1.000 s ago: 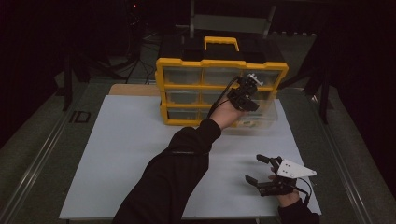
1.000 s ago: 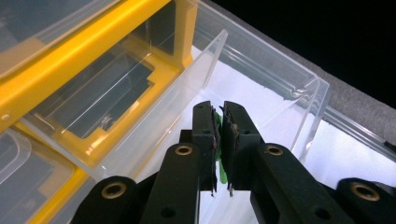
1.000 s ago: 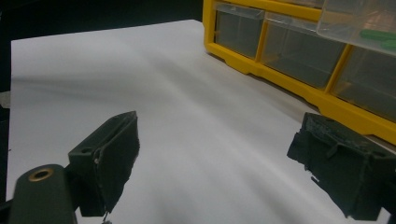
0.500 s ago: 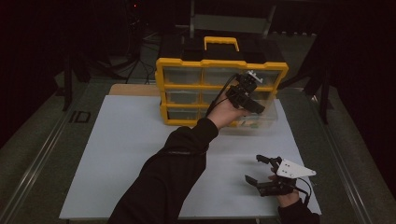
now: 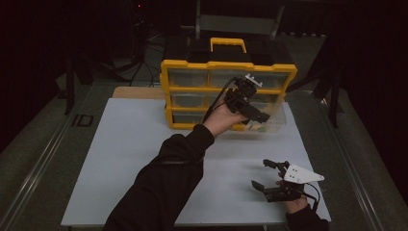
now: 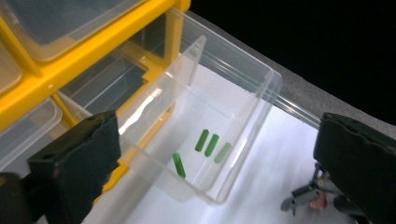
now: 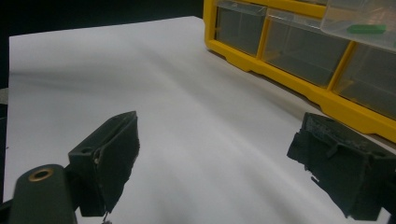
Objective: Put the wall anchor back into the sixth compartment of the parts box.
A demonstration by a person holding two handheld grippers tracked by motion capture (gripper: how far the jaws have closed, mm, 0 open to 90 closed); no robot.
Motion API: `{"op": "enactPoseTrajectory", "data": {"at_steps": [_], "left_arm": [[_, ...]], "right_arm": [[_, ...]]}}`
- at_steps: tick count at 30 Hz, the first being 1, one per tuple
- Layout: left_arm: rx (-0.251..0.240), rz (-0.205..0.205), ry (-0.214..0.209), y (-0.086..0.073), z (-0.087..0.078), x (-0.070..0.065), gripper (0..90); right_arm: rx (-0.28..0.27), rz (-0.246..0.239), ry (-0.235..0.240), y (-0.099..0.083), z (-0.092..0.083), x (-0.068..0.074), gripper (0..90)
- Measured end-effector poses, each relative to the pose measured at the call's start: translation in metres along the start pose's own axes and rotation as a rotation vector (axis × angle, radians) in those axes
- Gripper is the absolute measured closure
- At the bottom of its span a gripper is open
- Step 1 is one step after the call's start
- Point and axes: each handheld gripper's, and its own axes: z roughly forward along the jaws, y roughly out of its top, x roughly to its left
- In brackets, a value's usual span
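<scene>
A yellow organizer cabinet (image 5: 226,67) with clear drawers stands at the back of the white mat (image 5: 125,159). Its bottom right clear drawer (image 6: 243,84) is pulled out, and several small green pegs (image 6: 211,144) lie on its floor. My left gripper (image 5: 252,118) hangs just above that drawer (image 5: 272,122). Its jaws have just been opening and now stand wide, with nothing between them (image 6: 217,126). My right gripper (image 5: 263,174) rests low near the mat's front right edge, open and empty (image 7: 217,140). In the right gripper view a green peg (image 7: 366,29) shows through the drawer wall.
The other cabinet drawers (image 7: 303,44) are pushed in. The cabinet has a yellow handle (image 5: 228,43) on top. The white mat's left and centre lie bare. Dark table rails (image 5: 43,159) run along the left side.
The left gripper's jaws have spread apart and the hand has drawn back slightly left from over the drawer. The right gripper has not moved.
</scene>
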Motion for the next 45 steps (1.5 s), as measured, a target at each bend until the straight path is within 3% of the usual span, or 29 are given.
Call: {"op": "enactPoseTrajectory", "data": {"at_steps": [8, 14, 27, 34, 39, 45], "left_arm": [[-0.044, 0.001, -0.016, -0.015, -0.013, 0.003, 0.0], [-0.049, 0.009, -0.022, -0.027, -0.020, 0.006, 0.0], [-0.081, 0.017, 0.019, -0.057, -0.051, 0.013, 0.0], [-0.108, 0.046, 0.055, -0.075, -0.068, 0.015, 0.0], [-0.105, 0.070, 0.043, -0.089, -0.074, 0.016, 0.0], [-0.119, 0.066, 0.040, -0.108, -0.084, 0.019, 0.0]], "right_arm": [[0.001, -0.001, -0.001, 0.000, 0.000, 0.000, 12.8], [0.004, -0.002, 0.000, 0.001, 0.001, 0.001, 12.8], [0.002, -0.005, 0.005, 0.001, 0.001, 0.001, 13.0], [0.002, -0.003, 0.006, 0.001, 0.001, 0.001, 13.0], [0.004, -0.004, 0.008, 0.001, 0.002, 0.001, 13.0], [0.004, -0.002, 0.008, 0.001, 0.002, 0.001, 13.0]]}}
